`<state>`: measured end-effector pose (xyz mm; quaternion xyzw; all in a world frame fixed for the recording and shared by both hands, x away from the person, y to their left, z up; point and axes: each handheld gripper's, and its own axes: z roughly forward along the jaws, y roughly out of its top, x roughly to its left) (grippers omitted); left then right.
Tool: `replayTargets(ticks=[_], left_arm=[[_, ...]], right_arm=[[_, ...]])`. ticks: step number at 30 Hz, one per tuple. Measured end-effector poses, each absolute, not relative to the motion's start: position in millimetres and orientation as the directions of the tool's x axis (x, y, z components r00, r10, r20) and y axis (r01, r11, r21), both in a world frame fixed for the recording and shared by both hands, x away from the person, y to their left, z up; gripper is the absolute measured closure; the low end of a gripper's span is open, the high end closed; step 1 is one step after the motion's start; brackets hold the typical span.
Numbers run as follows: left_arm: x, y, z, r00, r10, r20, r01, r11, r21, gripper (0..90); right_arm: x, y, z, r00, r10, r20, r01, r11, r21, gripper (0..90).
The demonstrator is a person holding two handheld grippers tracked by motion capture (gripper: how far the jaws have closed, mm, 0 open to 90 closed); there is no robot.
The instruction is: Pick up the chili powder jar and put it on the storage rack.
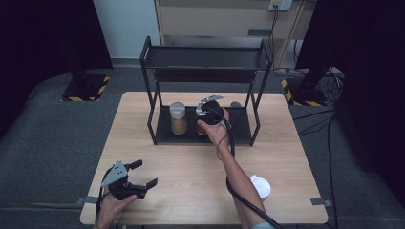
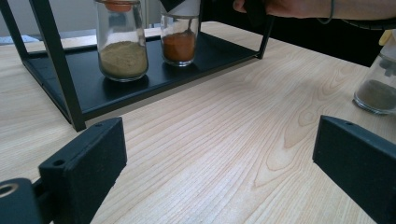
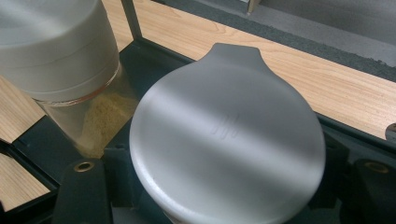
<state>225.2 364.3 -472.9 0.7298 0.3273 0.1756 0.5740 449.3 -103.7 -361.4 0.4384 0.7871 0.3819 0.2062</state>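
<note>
Gripping the red-spice jar point(image 1: 204, 125) at centre frame on the rack's lower shelf point(image 1: 239, 125), the right gripper point(image 1: 210, 113) has its jaws clamped on it. Tan-spice jar point(image 1: 178, 119) just left. Left gripper point(image 1: 138, 176), lower left, jaws spread, nothing between them.

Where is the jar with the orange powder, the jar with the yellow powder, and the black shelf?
orange powder jar point(image 2: 179, 46), left gripper view, on the glass over the powder.
yellow powder jar point(image 2: 123, 58), left gripper view, on the glass over the powder.
black shelf point(image 1: 205, 58), high view, on its top tray.
</note>
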Motion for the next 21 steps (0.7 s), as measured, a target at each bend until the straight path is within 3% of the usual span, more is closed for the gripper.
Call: replayTargets(ticks=[4, 6, 11, 21], left_arm=[[225, 364, -473, 0.723, 0.68, -0.122, 0.278, -0.126, 0.952, 2.2], [225, 364, -473, 0.722, 0.681, -0.124, 0.279, -0.123, 0.952, 2.2], [225, 364, -473, 0.723, 0.68, -0.122, 0.278, -0.126, 0.952, 2.2], [225, 364, -473, 0.724, 0.679, -0.122, 0.279, -0.126, 0.952, 2.2]], right_arm=[[450, -107, -362, -0.539, 0.842, 0.014, 0.529, 0.325, 0.784, 30.1], [449, -107, -361, -0.54, 0.841, 0.015, 0.526, 0.324, 0.787, 19.2], [444, -112, -355, -0.535, 0.844, 0.03, 0.511, 0.295, 0.807, 5.7], [425, -126, -334, -0.562, 0.826, 0.052, 0.491, 0.282, 0.824, 4.4]])
